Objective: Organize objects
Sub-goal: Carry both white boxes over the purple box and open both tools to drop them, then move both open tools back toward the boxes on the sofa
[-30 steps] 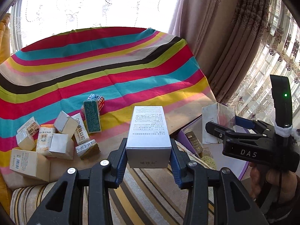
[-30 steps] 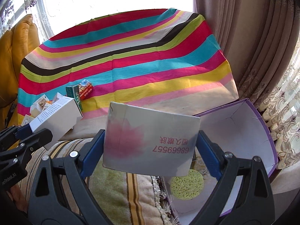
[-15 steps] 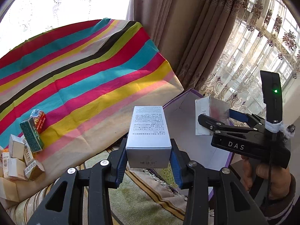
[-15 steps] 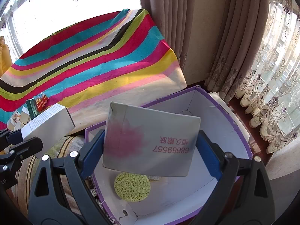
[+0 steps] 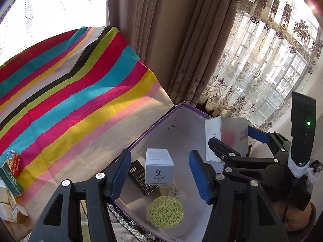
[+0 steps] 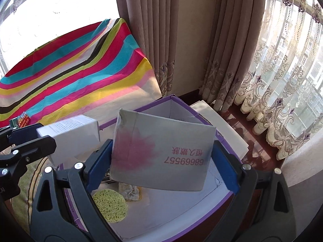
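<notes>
Over the purple-edged bin [image 5: 153, 127], the left gripper [image 5: 160, 176] gapes wide around a loose white carton [image 5: 159, 166]; the right gripper [image 6: 161, 161] clamps a grey pink-splashed box [image 6: 161, 151].

R gripper [image 6: 161, 157] clamps grey cardboard box w/ pink blotch [image 6: 161, 153] over purple-edged white bin [image 6: 201, 207]; round green sponge [image 6: 110, 205] inside.

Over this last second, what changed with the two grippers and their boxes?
Both swung from the striped cloth to over the purple bin. The left gripper opened and let go of the white box, now dropping into the bin. The right gripper still clamps the grey box.
</notes>
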Demonstrator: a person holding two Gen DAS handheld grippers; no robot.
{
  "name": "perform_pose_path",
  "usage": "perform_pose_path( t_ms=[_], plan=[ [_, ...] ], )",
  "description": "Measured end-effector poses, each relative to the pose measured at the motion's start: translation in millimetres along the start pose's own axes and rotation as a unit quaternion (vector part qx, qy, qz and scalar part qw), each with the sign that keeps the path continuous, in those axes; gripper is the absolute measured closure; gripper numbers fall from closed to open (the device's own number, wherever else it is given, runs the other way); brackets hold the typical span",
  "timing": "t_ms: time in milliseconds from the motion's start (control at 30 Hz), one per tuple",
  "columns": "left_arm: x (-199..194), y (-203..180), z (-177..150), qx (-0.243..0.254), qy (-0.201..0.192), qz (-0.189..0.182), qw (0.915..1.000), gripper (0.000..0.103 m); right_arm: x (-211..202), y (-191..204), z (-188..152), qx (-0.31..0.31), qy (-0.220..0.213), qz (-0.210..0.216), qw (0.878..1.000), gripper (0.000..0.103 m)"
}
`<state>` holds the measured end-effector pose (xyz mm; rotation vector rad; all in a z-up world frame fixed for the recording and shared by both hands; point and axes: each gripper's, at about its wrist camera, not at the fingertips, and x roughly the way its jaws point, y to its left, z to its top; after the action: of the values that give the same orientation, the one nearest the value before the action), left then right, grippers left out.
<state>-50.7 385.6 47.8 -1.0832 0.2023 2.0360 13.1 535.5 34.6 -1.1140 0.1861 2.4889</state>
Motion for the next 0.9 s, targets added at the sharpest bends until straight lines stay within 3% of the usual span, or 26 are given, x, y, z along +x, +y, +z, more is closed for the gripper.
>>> perform_pose_path(
  t_ms=[67, 267, 367, 500, 667, 900],
  plan=[
    [-4.7, 3.1, -1.3, -0.006, -0.007, -0.009, 0.9999, 0.031, 1.1, 1.1, -1.1, -0.008, 0.000, 0.001, 1.000, 0.005],
    [-23.9, 11.6, -2.9, -0.022, -0.033, 0.003, 0.9992, 0.028, -0.8, 7.2, -3.6, -0.044, -0.012, 0.007, 0.999, 0.004],
    [-38.6, 11.3, -3.5, -0.022, -0.055, 0.024, 0.9979, 0.021, -10.1, 9.1, -4.4, -0.055, -0.038, 0.015, 0.998, 0.004],
    [-57.8, 14.7, -6.2, -0.033, -0.086, 0.040, 0.9949, 0.018, -25.4, 17.3, -3.1, -0.077, -0.075, 0.016, 0.994, 0.004],
    [-79.7, 26.0, -20.1, -0.015, -0.118, 0.069, 0.9904, 0.018, -34.6, 31.5, 4.8, -0.078, -0.068, 0.015, 0.995, 0.001],
    [-107.3, 51.8, -36.8, -0.020, -0.141, 0.076, 0.9869, 0.018, -44.3, 57.3, 9.2, -0.072, -0.070, 0.043, 0.994, 0.001]
  ],
)
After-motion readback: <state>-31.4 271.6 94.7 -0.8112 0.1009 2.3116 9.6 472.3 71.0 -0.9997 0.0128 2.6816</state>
